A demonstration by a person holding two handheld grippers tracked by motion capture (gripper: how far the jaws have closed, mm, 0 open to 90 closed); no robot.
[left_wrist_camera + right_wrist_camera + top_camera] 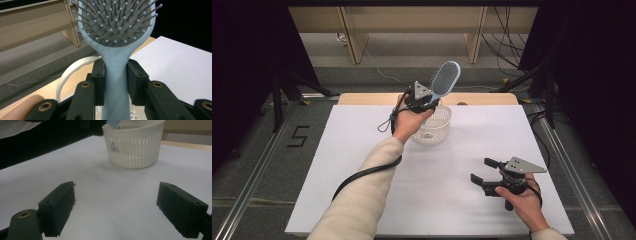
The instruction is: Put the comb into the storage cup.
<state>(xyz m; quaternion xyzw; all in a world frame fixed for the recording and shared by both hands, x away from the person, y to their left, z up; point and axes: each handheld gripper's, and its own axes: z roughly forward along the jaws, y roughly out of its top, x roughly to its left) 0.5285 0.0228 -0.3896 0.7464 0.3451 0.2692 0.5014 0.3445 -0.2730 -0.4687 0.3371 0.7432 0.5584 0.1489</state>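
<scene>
Clamping one blue hairbrush point(445, 80) by its handle, the left gripper point(428, 102) held it above one white basket point(434, 131). What lay inside the basket could not be told. The right gripper point(484, 172) stood open over the white table point(362, 165).

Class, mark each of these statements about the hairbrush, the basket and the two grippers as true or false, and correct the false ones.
1. The left gripper is clamped on the handle of the light blue hairbrush. True.
2. The hairbrush lies flat on the white table. False: it is held up above the white basket, bristle head uppermost.
3. The right gripper holds the basket. False: its jaws stand open with nothing between them, apart from the basket.
4. The basket is white with slotted sides. True.
5. The right gripper is nearer the person than the basket. True.
</scene>
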